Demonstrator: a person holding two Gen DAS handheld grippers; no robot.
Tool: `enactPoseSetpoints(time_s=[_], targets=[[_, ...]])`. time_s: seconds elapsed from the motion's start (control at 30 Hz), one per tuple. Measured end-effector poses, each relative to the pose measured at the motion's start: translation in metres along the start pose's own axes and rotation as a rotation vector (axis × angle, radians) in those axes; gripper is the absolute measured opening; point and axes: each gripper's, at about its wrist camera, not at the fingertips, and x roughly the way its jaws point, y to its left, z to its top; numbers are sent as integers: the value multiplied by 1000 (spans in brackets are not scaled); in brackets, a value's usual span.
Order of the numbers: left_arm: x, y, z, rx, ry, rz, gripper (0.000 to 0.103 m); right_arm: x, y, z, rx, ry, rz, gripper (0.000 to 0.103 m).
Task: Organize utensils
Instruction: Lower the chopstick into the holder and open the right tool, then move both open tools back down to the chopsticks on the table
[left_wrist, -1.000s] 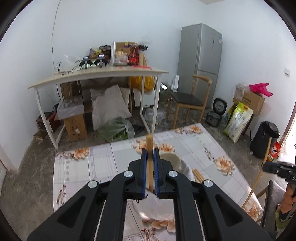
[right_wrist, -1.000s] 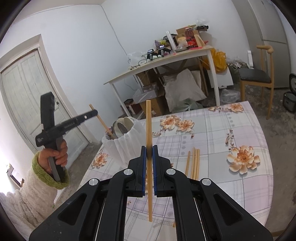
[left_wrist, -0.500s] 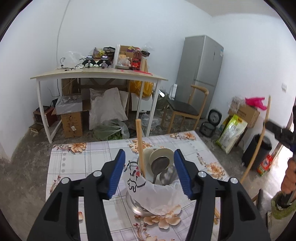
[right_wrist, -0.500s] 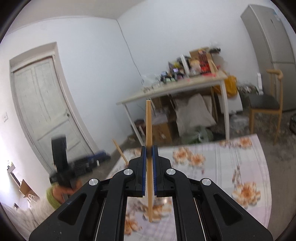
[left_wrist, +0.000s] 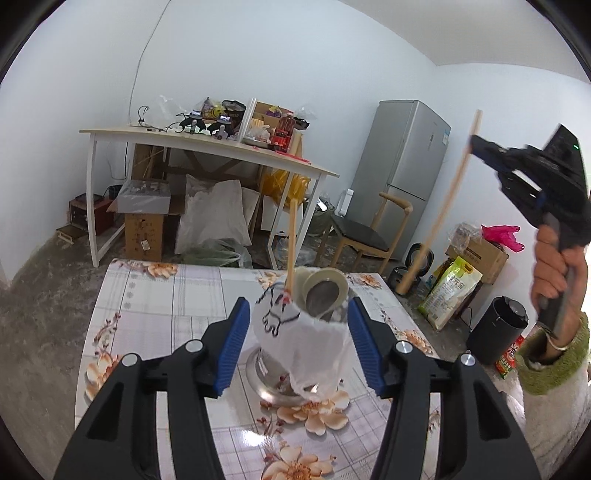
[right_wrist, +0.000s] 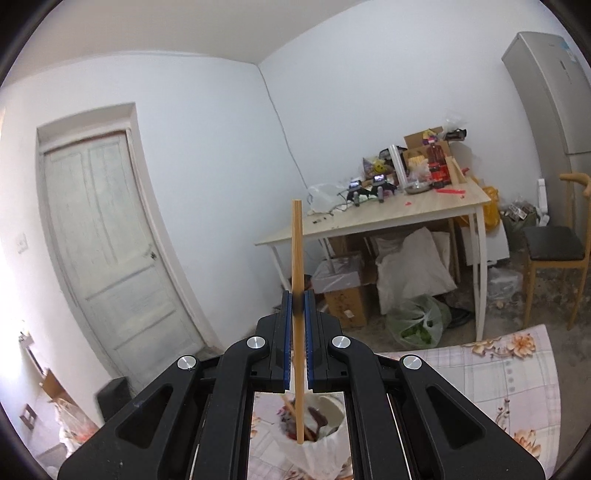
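The right claw (right_wrist: 296, 343) is clamped on an upright chopstick (right_wrist: 297, 280), whose lower tip hangs just over the mouth of the bag-wrapped utensil holder (right_wrist: 325, 448) at the bottom centre of the right wrist view. In the left wrist view the left claw (left_wrist: 295, 354) stands apart and grips nothing, its blue pads (left_wrist: 231, 350) flanking the utensil holder (left_wrist: 301, 343) without pressing it; another chopstick (left_wrist: 291, 247) already leans inside beside a spoon (left_wrist: 321, 295). The holder stands on the floral table (left_wrist: 155, 306). The likely trouble, as I judge it: a tip released off-centre could catch the loose white bag or the crowded spoons and tip out onto the table, and with nothing bracing the holder a sideways knock could shift or topple it.
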Motion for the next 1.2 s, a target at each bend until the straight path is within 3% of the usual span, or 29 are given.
enactPoseSetpoints(time_s=[0.5, 0.77, 0.9, 1.1, 1.2], targets=[[-4, 12, -14, -9, -6, -6, 54, 69, -6, -38, -17, 143, -55, 4], [1, 15, -22, -28, 15, -7, 56, 98, -3, -78, -50, 342, -55, 10], [1, 14, -26, -33, 24, -9, 58, 90, -4, -84, -35, 353, -54, 34], [3, 9, -33, -41, 43, -24, 59, 46, -16, -83, -5, 303, -74, 42], [3, 4, -40, -40, 59, -37, 60, 19, -35, -94, 30, 288, -124, 42]])
